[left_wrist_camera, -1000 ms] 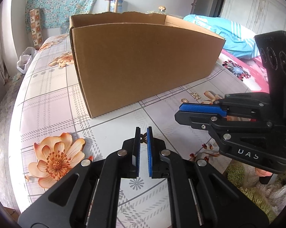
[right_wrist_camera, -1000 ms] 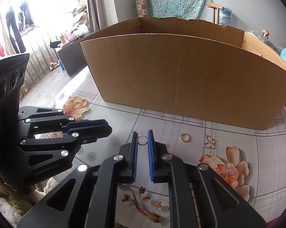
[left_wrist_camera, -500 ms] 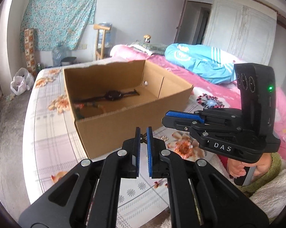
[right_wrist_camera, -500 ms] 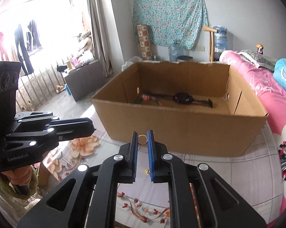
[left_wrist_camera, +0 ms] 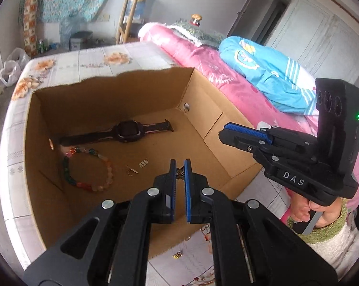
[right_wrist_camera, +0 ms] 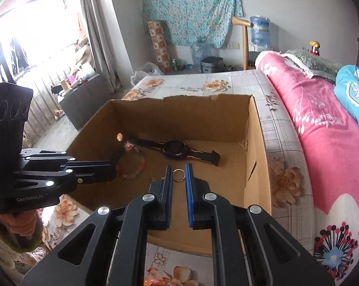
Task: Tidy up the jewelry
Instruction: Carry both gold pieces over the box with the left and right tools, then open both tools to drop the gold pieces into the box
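Brown corrugated cardboard box [left_wrist_camera: 232, 147], open at the top, sits on our pale floral-printed bedsheet [left_wrist_camera: 89, 59], and both our grippers hang above its open mouth. Our left gripper [left_wrist_camera: 180, 166], black with blue pads, pinches a small dark butterfly-shaped ornament [left_wrist_camera: 179, 174] between its fingertips, the jaws nearly together around it. Our right gripper [right_wrist_camera: 178, 170], of the same make, pinches a thin gold ring [right_wrist_camera: 178, 175] upright between its pads, again with only a narrow gap. In the left wrist view the right gripper [left_wrist_camera: 223, 132] shows side-on over the box's right wall, its handle in our right hand [left_wrist_camera: 320, 212] at a green cuff.

On the box floor lies a black wristwatch [left_wrist_camera: 127, 132] with its strap stretched flat near the far wall. Just nearer than it, by the left wall, a bracelet of multicoloured translucent beads [left_wrist_camera: 89, 169] lies in a loop. A few tiny gold-coloured pieces [left_wrist_camera: 137, 166] lie beside the bracelet; we cannot tell what they are. Outside the box, on the sheet by its near wall, rests another small gold trinket [left_wrist_camera: 178, 254].
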Motion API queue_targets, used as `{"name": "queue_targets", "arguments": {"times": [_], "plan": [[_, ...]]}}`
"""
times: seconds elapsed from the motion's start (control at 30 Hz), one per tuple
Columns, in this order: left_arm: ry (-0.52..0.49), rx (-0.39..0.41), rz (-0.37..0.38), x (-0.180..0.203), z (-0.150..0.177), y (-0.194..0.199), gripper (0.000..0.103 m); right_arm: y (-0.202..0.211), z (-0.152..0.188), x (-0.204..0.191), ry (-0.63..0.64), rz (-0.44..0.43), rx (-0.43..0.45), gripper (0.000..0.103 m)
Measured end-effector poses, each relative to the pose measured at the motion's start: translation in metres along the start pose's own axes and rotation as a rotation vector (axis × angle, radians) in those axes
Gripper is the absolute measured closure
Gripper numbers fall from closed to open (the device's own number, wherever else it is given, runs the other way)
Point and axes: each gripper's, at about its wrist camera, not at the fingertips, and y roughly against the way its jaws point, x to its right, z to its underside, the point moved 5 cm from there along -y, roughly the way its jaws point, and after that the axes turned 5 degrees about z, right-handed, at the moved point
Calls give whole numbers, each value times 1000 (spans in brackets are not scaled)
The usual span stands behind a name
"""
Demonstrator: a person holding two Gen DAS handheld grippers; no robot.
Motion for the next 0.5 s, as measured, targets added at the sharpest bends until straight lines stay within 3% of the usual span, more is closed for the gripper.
{"name": "queue_targets", "arguments": {"times": [0.13, 0.23, 0.33, 0.4, 0.5], "plan": [[37, -54, 38, 2, -7, -32, 97, -22, -9, 14, 11, 22, -34, 92], [55, -64, 20, 3, -9, -48, 97, -29, -12, 20, 22, 42, -39, 92], [88, -65, 46, 4, -13, -49, 96, -30, -15, 23, 20, 44, -36, 92], [105, -55, 64, 5, -16, -50, 90, -30, -16, 25, 12, 43, -29, 92], [105, -41, 46, 3, -20, -51, 89, -27, -17, 29, 6, 43, -14, 92]]}}
